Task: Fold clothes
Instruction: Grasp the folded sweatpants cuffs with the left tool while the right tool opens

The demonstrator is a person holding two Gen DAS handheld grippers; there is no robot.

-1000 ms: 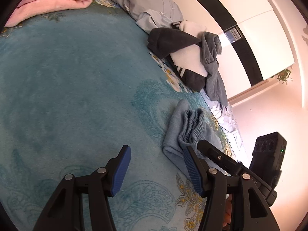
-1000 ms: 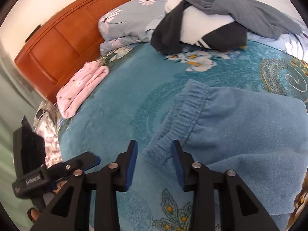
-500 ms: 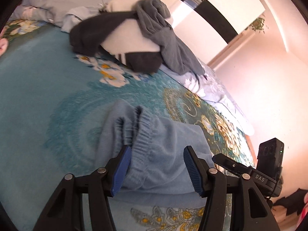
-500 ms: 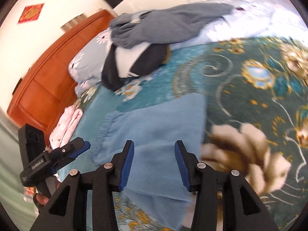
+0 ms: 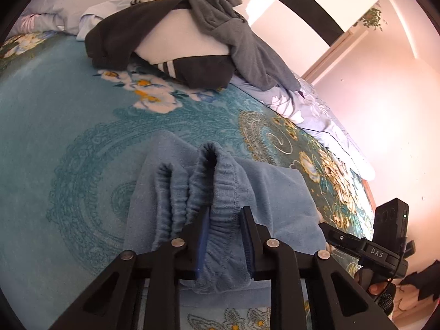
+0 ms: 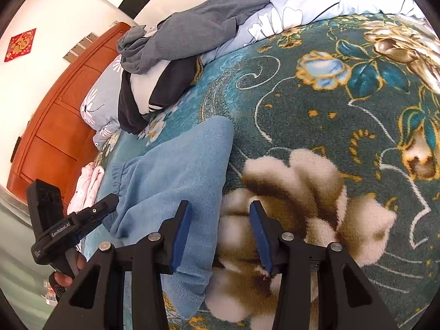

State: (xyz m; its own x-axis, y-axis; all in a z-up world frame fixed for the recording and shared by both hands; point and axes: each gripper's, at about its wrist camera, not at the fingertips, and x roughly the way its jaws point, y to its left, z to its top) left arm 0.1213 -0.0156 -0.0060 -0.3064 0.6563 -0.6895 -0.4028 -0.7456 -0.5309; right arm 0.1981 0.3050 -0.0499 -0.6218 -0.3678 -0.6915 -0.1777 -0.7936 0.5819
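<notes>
Light blue fleece trousers (image 5: 269,192) lie folded on the teal floral blanket (image 5: 68,115). My left gripper (image 5: 224,239) is shut on their bunched elastic waistband (image 5: 220,189), which bulges up between the blue pads. The trousers also show in the right wrist view (image 6: 187,165), reaching from the waistband at the left to a hem at the bottom. My right gripper (image 6: 218,233) is open, straddling the trousers' right edge near that hem, its left pad over the cloth and its right pad over the blanket (image 6: 316,96).
A heap of dark grey, white and black clothes (image 5: 192,35) sits at the far side of the bed, also in the right wrist view (image 6: 170,55). Folded pink clothes (image 6: 86,189) lie by the wooden headboard (image 6: 55,126). A flowered quilt (image 6: 316,2) runs along the bed's far edge.
My left gripper swung over to the blue trousers and closed on the waistband. My right gripper moved from the waistband along the trousers to the hem end and stayed open.
</notes>
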